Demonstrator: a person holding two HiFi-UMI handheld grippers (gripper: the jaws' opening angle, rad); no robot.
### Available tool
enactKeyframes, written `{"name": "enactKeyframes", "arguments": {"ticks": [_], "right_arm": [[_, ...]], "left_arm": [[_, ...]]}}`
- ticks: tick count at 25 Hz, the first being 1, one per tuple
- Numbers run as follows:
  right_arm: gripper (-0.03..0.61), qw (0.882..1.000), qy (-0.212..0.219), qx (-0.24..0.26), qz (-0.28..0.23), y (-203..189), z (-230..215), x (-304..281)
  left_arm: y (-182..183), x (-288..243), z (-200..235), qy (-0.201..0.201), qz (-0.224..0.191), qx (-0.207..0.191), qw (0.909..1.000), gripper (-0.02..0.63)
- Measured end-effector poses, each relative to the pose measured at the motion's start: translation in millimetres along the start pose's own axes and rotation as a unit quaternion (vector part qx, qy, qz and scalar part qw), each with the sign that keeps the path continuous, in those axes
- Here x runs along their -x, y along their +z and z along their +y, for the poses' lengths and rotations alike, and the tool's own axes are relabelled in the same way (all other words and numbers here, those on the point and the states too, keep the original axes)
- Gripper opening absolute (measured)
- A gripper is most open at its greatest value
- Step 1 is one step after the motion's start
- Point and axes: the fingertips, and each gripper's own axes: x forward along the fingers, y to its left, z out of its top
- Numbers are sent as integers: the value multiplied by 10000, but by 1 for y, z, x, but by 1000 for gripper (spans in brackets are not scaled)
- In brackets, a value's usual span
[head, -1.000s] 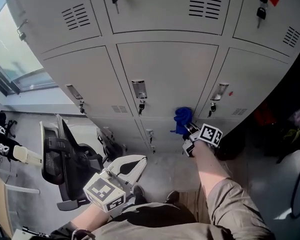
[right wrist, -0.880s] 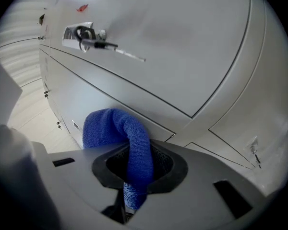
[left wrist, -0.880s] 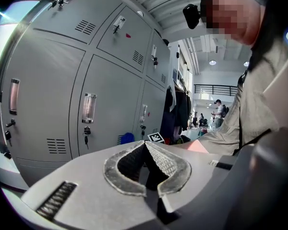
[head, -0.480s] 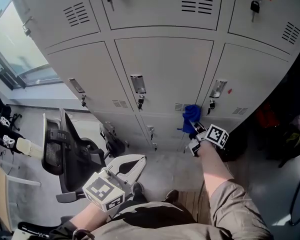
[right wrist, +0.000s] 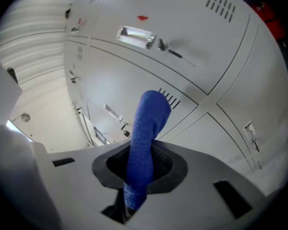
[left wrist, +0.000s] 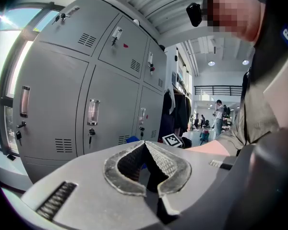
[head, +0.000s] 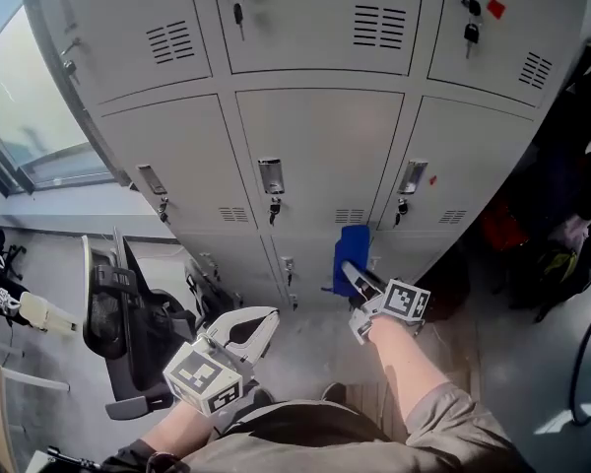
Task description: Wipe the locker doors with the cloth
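Lower centre in the head view, the right gripper (head: 358,282) has its jaws clamped on the blue cloth (head: 350,247), held up to the locker doors (head: 320,146). The left gripper (head: 261,321), at lower left, has its jaws together and empty.

Items in view: left gripper (head: 259,321) and right gripper (head: 360,282), two in all; one blue cloth (head: 351,246); one office chair (head: 128,313); six locker doors (head: 320,151) across the two upper rows.

**Blue cloth (head: 351,247) up against grey locker doors (head: 320,146)**

The cloth, a folded strip, stands up from the clamped jaws of the right gripper (head: 358,282). Its tip is near one door's vent slots (head: 350,215). All doors are shut, with keys (head: 238,15) hanging in several locks.
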Motion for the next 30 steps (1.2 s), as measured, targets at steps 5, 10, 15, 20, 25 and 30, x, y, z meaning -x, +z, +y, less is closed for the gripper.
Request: {"name": "enactKeyframes", "arguments": {"ticks": [5, 10, 15, 20, 25, 30], "right_arm": [[57, 9922, -161, 1238, 26, -29, 72, 5], [57, 9747, -174, 2230, 20, -75, 154, 5], [57, 9624, -176, 2694, 306, -120, 197, 8], [57, 9488, -33, 3094, 643, -151, 219, 18], [57, 9219, 71, 3828, 585, -147, 239, 31], [55, 9046, 91, 4230, 520, -136, 246, 44]], "left_arm": [[-2, 28, 8, -434, -177, -37, 9989, 0], [-13, 66, 15, -804, -231, 34, 9965, 0], [-24, 80, 17, -970, -275, 137, 9948, -2], [-21, 85, 7, -907, -363, 112, 9952, 0], [-17, 81, -5, -855, -334, -68, 9958, -1], [-20, 72, -22, -865, -234, -30, 9960, -2]]}}
